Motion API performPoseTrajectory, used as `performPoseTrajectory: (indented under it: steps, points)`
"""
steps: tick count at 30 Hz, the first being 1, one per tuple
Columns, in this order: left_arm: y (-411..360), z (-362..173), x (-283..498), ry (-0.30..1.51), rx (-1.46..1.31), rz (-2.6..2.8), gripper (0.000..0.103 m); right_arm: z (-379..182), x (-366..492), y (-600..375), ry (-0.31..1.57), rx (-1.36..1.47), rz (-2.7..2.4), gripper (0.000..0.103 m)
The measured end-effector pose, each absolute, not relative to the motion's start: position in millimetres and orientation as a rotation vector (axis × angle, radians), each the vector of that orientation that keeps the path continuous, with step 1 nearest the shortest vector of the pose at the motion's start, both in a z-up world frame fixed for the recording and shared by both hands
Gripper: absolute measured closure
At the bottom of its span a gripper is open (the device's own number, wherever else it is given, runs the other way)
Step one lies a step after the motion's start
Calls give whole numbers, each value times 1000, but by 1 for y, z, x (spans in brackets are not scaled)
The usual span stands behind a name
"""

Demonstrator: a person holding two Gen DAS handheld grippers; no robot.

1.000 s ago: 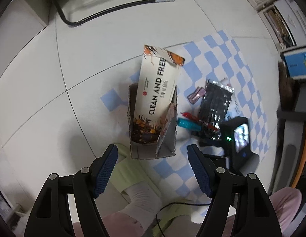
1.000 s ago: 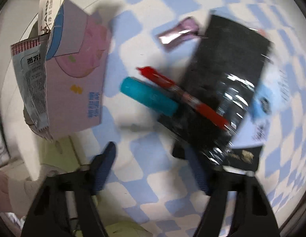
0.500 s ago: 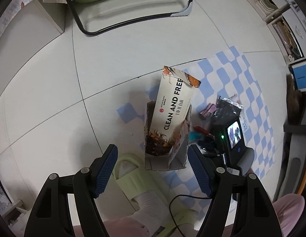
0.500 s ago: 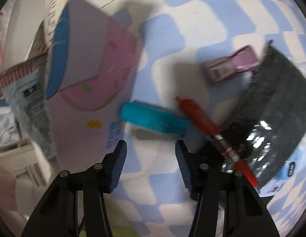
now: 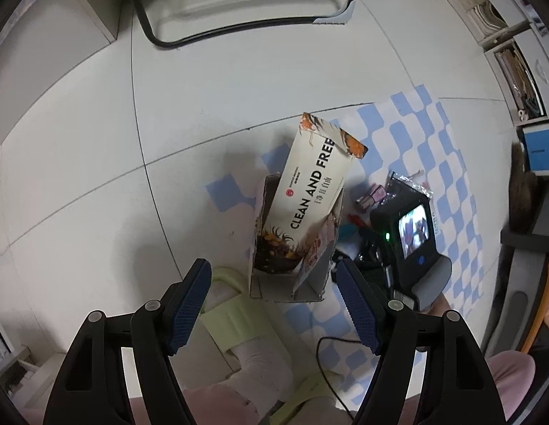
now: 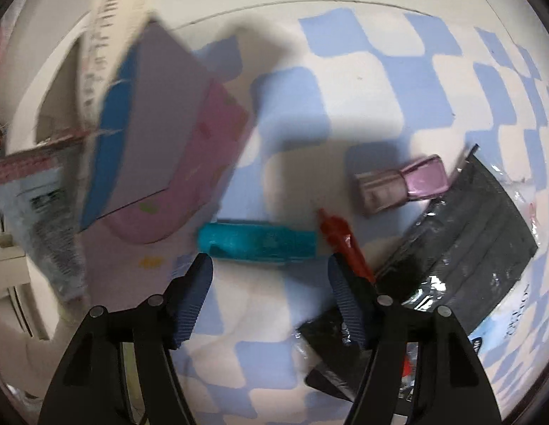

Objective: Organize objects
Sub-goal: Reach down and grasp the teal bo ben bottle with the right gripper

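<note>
Teal tube (image 6: 256, 244) is lying on the checkered mat (image 6: 373, 81) beside the red pen (image 6: 341, 244); right tool (image 6: 271, 276), jaws just widening, is straddling it unpinched, while left tool (image 5: 274, 301) is hovering spread, empty.

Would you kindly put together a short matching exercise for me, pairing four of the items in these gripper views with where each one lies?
Things:
1. teal tube
2. red pen
3. purple packet
4. CLEAN AND FREE pack

Places:
A. standing up out of the open cardboard box
B. on the checked mat, left of the black pouch
C. on the mat just ahead of the open right gripper
D. its far end running under the black pouch

Pairs: 1-C, 2-D, 3-B, 4-A
</note>
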State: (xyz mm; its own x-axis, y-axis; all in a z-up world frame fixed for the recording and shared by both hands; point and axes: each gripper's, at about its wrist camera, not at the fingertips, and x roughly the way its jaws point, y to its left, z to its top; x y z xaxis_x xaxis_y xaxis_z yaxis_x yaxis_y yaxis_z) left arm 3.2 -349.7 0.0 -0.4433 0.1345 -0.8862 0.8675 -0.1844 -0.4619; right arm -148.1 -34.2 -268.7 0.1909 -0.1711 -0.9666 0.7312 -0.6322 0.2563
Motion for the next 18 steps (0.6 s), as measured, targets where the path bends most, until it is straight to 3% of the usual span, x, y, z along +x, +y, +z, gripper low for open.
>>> performPoseTrajectory:
  steps: [7,11,13,15,18]
  points:
    - [-349,-3,4,1563,1124,-1620,31,-289,-169,3,121,1967,-1619,35]
    - [-348,-5,4,1585,1108,-1597,31,-291,-167,15,42,2026,-1702,38]
    - [-346,-4,4,1587,1099,-1596,31,-292,-163,20,37,2063,-1734,45]
    - [-347,-2,4,1603,1086,-1599,31,-293,-158,21,134,2103,-1735,71]
    - [-349,0,1,1622,1060,-1619,31,-297,-147,34,174,2119,-1685,83]
